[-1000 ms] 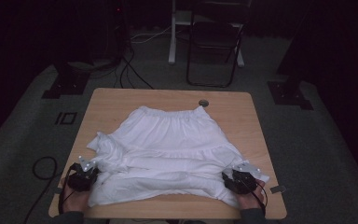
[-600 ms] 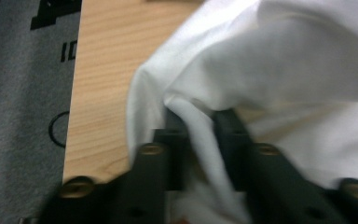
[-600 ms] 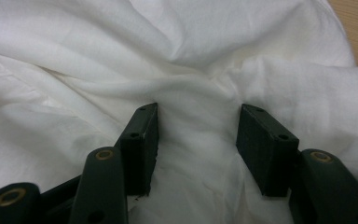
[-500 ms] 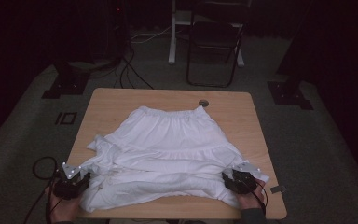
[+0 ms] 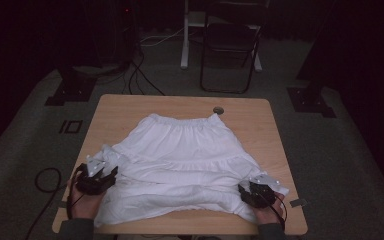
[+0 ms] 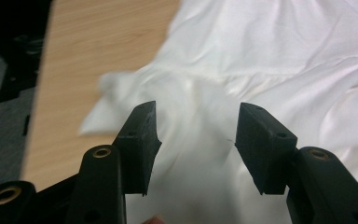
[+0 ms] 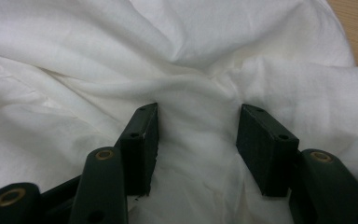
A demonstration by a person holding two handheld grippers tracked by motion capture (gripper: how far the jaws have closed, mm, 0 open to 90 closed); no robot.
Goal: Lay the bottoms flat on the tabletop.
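At the near left corner of the light wooden counter (image 5: 130, 107), the left hand-held gripper (image 6: 196, 128) has just been opening, its jaws apart above the cloth without pressing it. The right hand-held gripper (image 7: 196, 135), jaws spread, is sunk into bunched fabric at the near right hem. The white tiered cotton skirt (image 5: 180, 160) lies flat across the counter, waistband at the far side.

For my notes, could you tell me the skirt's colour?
Plain white skirt, clearest in the high view.
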